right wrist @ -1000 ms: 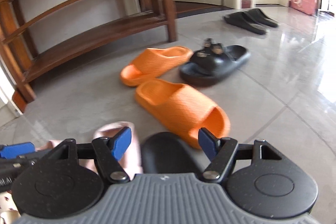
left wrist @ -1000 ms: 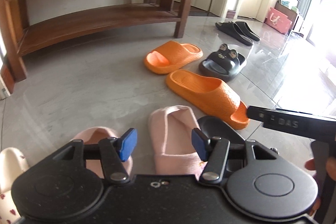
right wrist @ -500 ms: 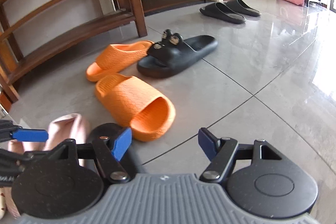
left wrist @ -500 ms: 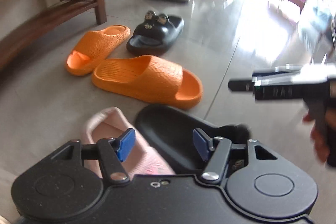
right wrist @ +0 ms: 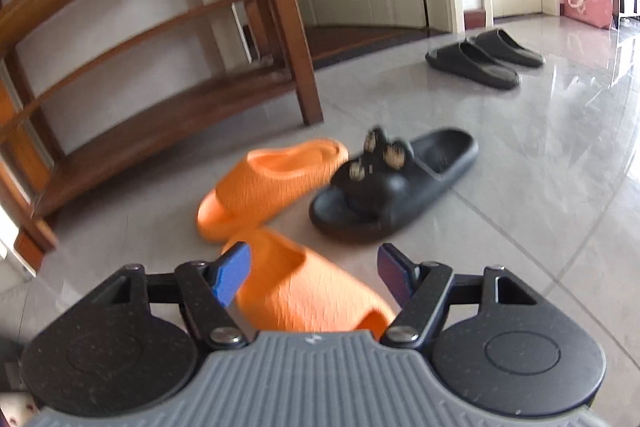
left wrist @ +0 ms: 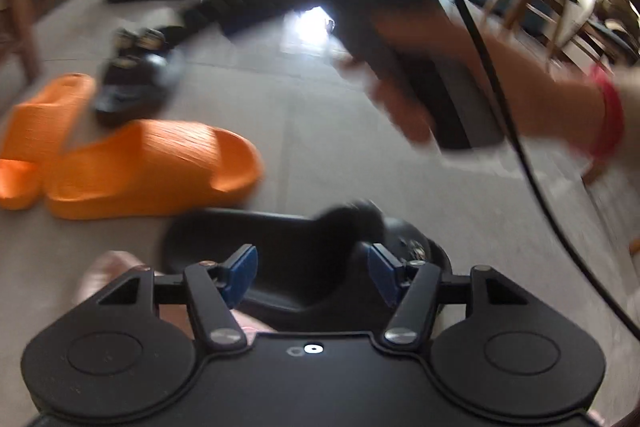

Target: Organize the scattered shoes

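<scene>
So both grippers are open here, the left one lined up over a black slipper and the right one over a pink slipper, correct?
Not quite. In the right wrist view the right gripper is open over an orange slipper, not pink. The left gripper is open over the black slipper, as you said.

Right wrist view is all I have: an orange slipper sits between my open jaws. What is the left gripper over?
Observer: The left gripper is open, its jaws either side of a black slipper that your view does not show.
Operator: Not the black one with charms that I see ahead?
Observer: No. That charm slipper lies farther off, beyond the near orange slipper.
Operator: Anything else close to the left gripper?
Observer: A pinkish shoe peeks out at its left side, mostly hidden and blurred.
</scene>
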The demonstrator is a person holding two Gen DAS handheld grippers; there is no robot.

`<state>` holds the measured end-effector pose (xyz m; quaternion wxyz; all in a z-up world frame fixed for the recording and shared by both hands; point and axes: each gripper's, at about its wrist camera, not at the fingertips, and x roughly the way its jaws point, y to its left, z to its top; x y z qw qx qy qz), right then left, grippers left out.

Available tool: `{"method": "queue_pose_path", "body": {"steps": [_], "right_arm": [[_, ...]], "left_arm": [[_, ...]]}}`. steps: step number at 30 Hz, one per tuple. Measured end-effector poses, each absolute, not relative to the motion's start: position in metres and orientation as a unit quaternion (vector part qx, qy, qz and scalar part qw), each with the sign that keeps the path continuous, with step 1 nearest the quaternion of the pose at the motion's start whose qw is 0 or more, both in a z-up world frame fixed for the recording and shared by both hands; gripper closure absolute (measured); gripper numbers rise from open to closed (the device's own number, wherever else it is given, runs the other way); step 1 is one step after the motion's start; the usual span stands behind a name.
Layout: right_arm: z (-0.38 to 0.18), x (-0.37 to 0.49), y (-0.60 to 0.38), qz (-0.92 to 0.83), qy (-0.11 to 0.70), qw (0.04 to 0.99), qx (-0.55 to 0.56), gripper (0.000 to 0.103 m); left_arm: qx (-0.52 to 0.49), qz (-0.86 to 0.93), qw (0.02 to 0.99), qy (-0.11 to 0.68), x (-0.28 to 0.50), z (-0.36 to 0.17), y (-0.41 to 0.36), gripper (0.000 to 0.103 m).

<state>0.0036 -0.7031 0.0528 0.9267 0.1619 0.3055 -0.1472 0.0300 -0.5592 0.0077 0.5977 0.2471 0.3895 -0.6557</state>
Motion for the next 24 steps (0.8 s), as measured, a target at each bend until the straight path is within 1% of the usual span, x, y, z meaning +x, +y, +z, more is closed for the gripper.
{"method": "queue_pose_path", "body": {"steps": [2, 4, 5, 6, 7, 8, 9, 10, 13, 22, 23, 24], "right_arm": [[0.060, 0.001, -0.705, -0.153, 0.310, 0.927, 0.148, 0.030], [0.070, -0.005, -0.707, -0.161, 0.315, 0.925, 0.137, 0.030], [0.076, -0.012, -0.708, -0.167, 0.318, 0.924, 0.132, 0.030], [0.083, -0.019, -0.708, -0.173, 0.321, 0.923, 0.126, 0.030], [0.092, -0.021, -0.706, -0.177, 0.327, 0.921, 0.118, 0.030], [0.101, -0.021, -0.704, -0.182, 0.334, 0.918, 0.110, 0.030], [0.110, -0.021, -0.701, -0.186, 0.341, 0.916, 0.101, 0.030], [0.119, -0.022, -0.699, -0.190, 0.348, 0.913, 0.092, 0.030], [0.147, -0.023, -0.691, -0.203, 0.369, 0.905, 0.066, 0.030], [0.229, -0.026, -0.669, -0.240, 0.428, 0.871, -0.014, 0.030], [0.239, -0.026, -0.666, -0.244, 0.434, 0.867, -0.023, 0.029], [0.243, -0.025, -0.665, -0.240, 0.438, 0.866, -0.029, 0.028]], "left_arm": [[0.257, -0.669, 0.579, 0.389, 0.019, -0.003, -0.570, 0.043], [0.266, -0.680, 0.561, 0.389, 0.008, -0.013, -0.580, 0.046], [0.271, -0.686, 0.552, 0.389, 0.003, -0.018, -0.585, 0.053], [0.274, -0.692, 0.538, 0.396, 0.002, -0.019, -0.594, 0.054], [0.274, -0.691, 0.537, 0.398, 0.007, -0.017, -0.601, 0.060], [0.272, -0.688, 0.542, 0.397, 0.013, -0.014, -0.606, 0.068], [0.270, -0.686, 0.548, 0.397, 0.020, -0.012, -0.611, 0.072], [0.268, -0.683, 0.553, 0.396, 0.026, -0.009, -0.616, 0.082], [0.262, -0.655, 0.592, 0.390, 0.057, -0.002, -0.623, 0.081], [0.292, -0.606, 0.624, 0.398, 0.104, 0.010, -0.576, 0.079], [0.290, -0.606, 0.623, 0.400, 0.106, 0.012, -0.573, 0.073], [0.278, -0.617, 0.610, 0.413, 0.111, 0.016, -0.568, 0.070]]}}
